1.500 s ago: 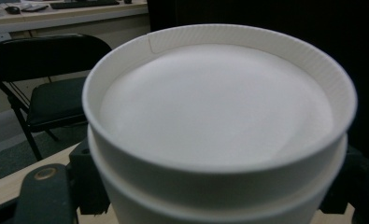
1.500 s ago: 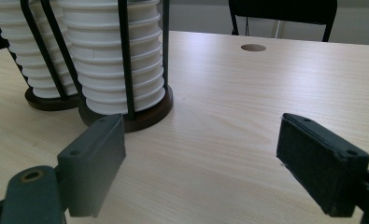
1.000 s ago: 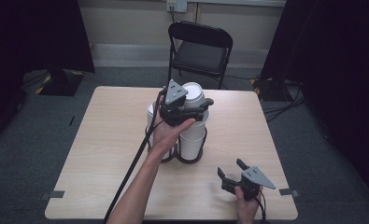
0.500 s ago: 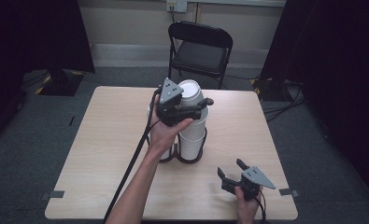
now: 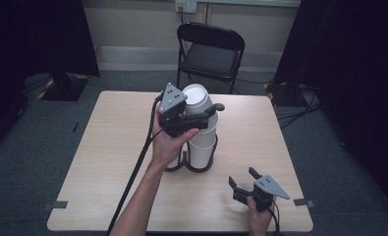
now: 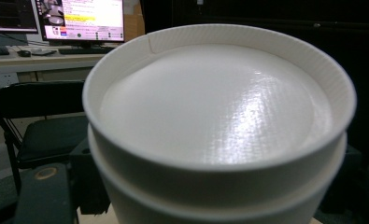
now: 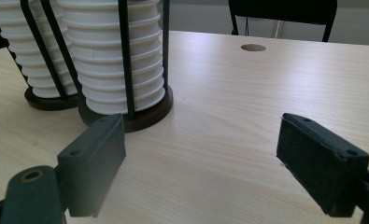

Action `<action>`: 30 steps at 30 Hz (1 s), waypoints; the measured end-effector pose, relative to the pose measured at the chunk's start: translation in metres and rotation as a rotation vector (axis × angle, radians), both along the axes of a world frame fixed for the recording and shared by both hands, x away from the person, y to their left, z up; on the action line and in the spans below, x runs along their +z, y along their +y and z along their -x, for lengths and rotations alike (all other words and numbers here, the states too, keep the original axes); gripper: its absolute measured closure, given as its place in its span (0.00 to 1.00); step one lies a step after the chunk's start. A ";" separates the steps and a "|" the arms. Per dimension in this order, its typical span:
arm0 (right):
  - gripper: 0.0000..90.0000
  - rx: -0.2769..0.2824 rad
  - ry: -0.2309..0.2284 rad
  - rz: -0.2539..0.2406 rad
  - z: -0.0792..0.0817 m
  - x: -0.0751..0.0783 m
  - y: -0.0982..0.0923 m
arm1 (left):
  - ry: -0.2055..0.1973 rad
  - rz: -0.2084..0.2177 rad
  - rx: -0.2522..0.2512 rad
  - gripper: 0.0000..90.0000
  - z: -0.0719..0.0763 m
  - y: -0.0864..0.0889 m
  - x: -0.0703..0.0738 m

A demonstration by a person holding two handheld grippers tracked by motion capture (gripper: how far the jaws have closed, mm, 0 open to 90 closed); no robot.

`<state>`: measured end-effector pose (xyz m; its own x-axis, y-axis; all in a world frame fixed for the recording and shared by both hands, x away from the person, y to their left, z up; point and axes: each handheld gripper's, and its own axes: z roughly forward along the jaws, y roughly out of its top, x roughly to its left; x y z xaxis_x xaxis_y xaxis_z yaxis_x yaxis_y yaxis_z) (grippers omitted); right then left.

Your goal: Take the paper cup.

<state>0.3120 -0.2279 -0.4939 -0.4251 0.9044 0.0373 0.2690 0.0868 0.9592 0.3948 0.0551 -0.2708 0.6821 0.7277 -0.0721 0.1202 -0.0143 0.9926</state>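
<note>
My left gripper (image 5: 207, 114) is clamped on the top white cup (image 5: 197, 101) over the stack (image 5: 201, 147), right gripper (image 5: 244, 180) gaping wide.

- Two hand-held grippers, black-bodied: left gripper (image 5: 208, 112), right gripper (image 5: 241, 179).
- Grey three-cornered plate (image 5: 172, 97) with small dark holes atop each.
- Black cable (image 5: 132, 174) trailing from the left one.
- Flat rectangular black pads (image 7: 320, 161), screw holes in the mounts.
- Forearms bare, no sleeves.
</note>
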 end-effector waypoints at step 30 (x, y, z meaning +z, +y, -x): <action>0.16 -0.009 -0.003 0.002 0.000 0.000 0.000 | 0.031 0.031 -0.060 0.22 0.038 0.020 -0.021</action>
<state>0.3117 -0.2278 -0.4939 -0.4167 0.9084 0.0343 0.2664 0.0859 0.9600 0.3567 0.0754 -0.2918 0.7213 0.6828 -0.1160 0.1508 0.0086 0.9885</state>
